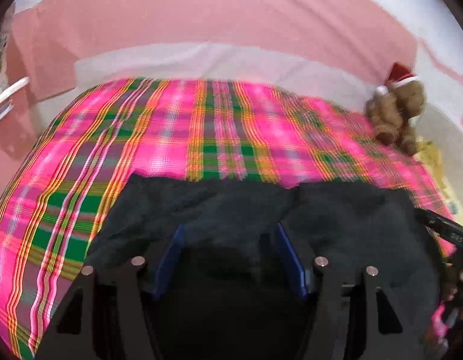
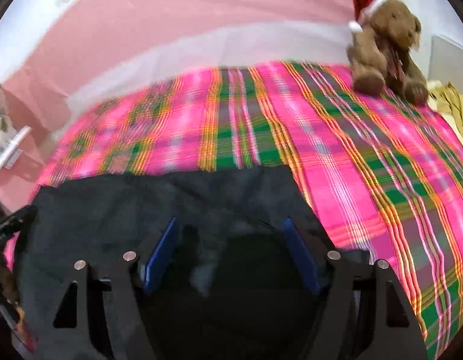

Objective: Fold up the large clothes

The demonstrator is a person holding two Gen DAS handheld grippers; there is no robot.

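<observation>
Left wrist view: the left gripper (image 1: pixel 228 234) has its blue fingers spread, dark garment (image 1: pixel 201 207) bunched between them, not visibly pinched. The right gripper (image 2: pixel 231 228) is also spread over the cloth. Looks like an early fold; next comes a firm pinch. The rumpled garment lies at the plaid bedspread's (image 2: pixel 366 156) near edge, teddy bear (image 2: pixel 384 45) at the far right corner.
</observation>
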